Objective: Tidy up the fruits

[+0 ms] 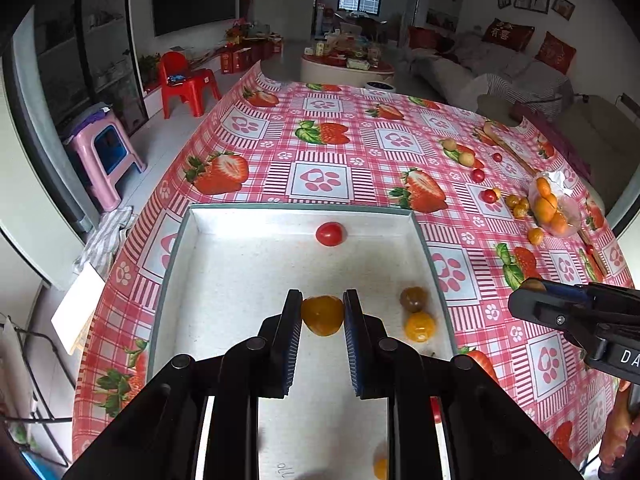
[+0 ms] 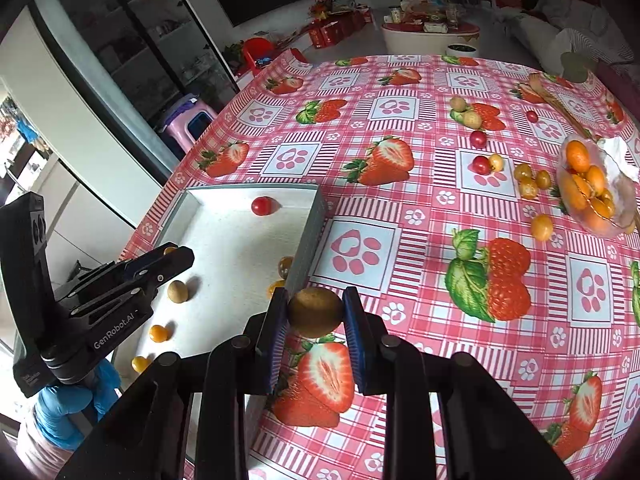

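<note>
A white tray [image 1: 224,280] sits on the strawberry tablecloth; it also shows in the right wrist view [image 2: 224,248]. My left gripper [image 1: 322,316] is shut on a small orange fruit [image 1: 322,315] over the tray. A red cherry tomato [image 1: 330,233], a brownish fruit [image 1: 414,298] and an orange fruit [image 1: 419,326] lie in the tray. My right gripper [image 2: 316,312] is shut on a brown round fruit [image 2: 316,312], just right of the tray's wall [image 2: 308,248]. In that view my left gripper [image 2: 170,254] is over the tray, with a tan fruit [image 2: 177,291] below it.
Loose fruits lie on the far right of the table: red tomatoes [image 2: 481,165], yellow fruits [image 2: 529,184], tan fruits [image 2: 466,114]. A plastic bag of orange kumquats [image 2: 592,188] lies at the right edge. A lone yellow fruit [image 2: 542,227] lies near it. Stools stand beyond the left edge.
</note>
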The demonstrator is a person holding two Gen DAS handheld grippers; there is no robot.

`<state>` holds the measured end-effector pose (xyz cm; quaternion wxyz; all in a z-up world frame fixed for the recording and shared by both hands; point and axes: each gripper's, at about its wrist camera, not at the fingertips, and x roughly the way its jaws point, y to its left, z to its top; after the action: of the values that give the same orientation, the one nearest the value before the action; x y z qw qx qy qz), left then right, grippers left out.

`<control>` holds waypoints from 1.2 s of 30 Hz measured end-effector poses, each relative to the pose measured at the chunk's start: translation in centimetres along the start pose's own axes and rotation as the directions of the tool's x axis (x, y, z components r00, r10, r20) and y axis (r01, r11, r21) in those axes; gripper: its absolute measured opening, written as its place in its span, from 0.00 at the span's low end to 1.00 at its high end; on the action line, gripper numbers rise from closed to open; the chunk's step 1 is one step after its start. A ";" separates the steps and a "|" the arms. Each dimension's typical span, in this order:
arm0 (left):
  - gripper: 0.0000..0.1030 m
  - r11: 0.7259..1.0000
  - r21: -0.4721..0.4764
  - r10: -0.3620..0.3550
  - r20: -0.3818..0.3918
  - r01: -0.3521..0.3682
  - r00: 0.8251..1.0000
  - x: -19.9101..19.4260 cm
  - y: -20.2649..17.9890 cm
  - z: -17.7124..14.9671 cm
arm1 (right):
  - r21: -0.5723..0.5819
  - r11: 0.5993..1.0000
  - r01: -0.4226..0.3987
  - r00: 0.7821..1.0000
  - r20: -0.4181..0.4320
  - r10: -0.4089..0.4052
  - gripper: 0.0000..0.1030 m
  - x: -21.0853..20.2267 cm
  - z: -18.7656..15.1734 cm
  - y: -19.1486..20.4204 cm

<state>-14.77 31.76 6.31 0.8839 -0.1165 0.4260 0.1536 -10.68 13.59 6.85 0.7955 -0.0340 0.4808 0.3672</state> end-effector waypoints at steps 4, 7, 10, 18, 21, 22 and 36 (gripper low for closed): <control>0.22 0.999 -0.018 0.032 -0.062 -0.033 0.998 2.3 1.7 0.3 | -0.029 1.000 -0.010 0.999 -0.032 0.010 0.29 3.0 1.6 2.0; 0.22 0.998 -0.047 0.044 -0.103 -0.049 0.994 3.6 3.1 0.3 | -0.049 0.999 -0.011 0.998 -0.057 0.008 0.29 5.3 2.7 3.2; 0.22 0.995 -0.079 0.048 -0.139 -0.059 0.989 4.6 4.2 0.4 | -0.074 0.997 0.005 0.996 -0.084 -0.011 0.29 7.7 3.6 4.1; 0.22 0.994 -0.068 0.076 -0.171 -0.089 0.982 5.7 4.8 0.4 | -0.133 0.990 0.047 0.988 -0.139 -0.066 0.29 11.9 4.3 5.4; 0.22 0.994 -0.056 0.083 -0.175 -0.094 0.981 5.7 4.7 0.4 | -0.176 0.982 0.072 0.985 -0.145 -0.098 0.30 12.6 4.3 6.1; 0.22 0.994 -0.055 0.086 -0.176 -0.097 0.981 5.7 4.7 0.4 | -0.190 0.979 0.077 0.983 -0.149 -0.106 0.30 12.8 4.3 6.3; 0.73 0.994 -0.042 0.100 -0.111 -0.105 0.989 3.4 3.8 0.1 | -0.137 0.988 0.073 0.994 -0.068 -0.083 0.70 7.5 4.7 5.4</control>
<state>-14.14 35.91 3.38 0.8473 -0.1237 0.4753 0.2022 -8.60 23.56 5.08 0.7872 -0.1195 0.4821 0.3656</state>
